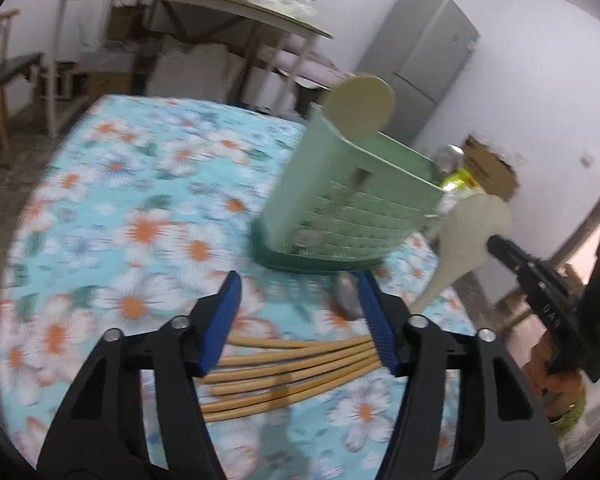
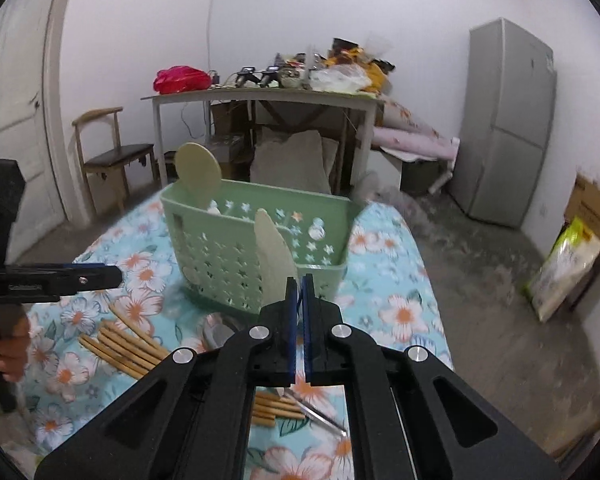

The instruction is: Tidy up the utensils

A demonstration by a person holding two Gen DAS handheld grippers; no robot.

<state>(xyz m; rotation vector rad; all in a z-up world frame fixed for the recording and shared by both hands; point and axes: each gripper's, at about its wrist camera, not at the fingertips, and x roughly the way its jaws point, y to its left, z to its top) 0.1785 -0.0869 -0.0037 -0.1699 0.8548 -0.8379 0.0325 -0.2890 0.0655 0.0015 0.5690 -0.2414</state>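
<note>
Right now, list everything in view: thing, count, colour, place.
basket: one, green, on the floral tablecloth.
cream spoon in basket: one, sticking up at a corner.
held cream spoon: one, clamped in the right tool.
chopsticks: a bundle, wooden, lying on the cloth.
metal spoon: one, beside the chopsticks.
fridge: one, grey, by the wall.
chair: one, wooden, near the door.
left tool: jaws open over the chopsticks.
right tool: shut.
</note>
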